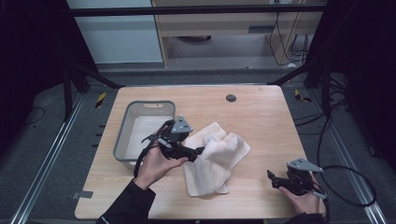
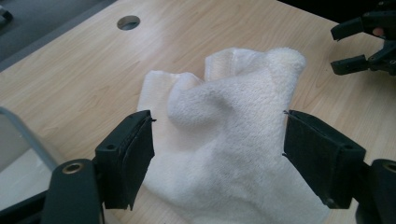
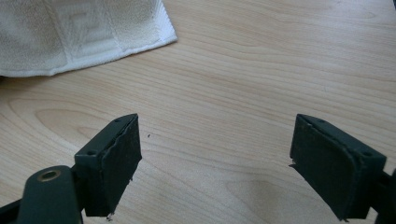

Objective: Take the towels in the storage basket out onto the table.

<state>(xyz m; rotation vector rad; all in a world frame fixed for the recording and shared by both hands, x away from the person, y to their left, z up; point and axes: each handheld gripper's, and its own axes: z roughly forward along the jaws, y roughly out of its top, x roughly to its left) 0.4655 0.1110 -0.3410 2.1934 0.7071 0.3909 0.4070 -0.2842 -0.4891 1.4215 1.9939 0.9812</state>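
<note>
Your left tongs (image 1: 200,154) stand wide apart at the near-left side of the white towel (image 1: 215,157), with nothing pressed between the pads. The towel lies rumpled around the middle of the tabletop (image 1: 261,116), a little toward the near edge, one fold humped up and a flatter tail trailing toward you. Having the tongs open and level with that hump suits a fresh grab at the raised fold, which looks the easiest part to pinch. Your right tongs (image 1: 272,180) sit well apart from the towel by the near right corner, also open and holding nothing; parked there, they leave the cloth clear for the other hand. The grey bin (image 1: 122,135) waits just beside the towel along the left edge, a likely place to drop it.

The left gripper view brings out the towel's plush nap and the peaked fold (image 2: 280,58) between the pads (image 2: 135,154). The right gripper view gives you the stitched hem of the towel's corner (image 3: 159,35) lying flat on bare wood. The high view alone lays out the bin and the round hole (image 1: 230,98) near the far edge.
</note>
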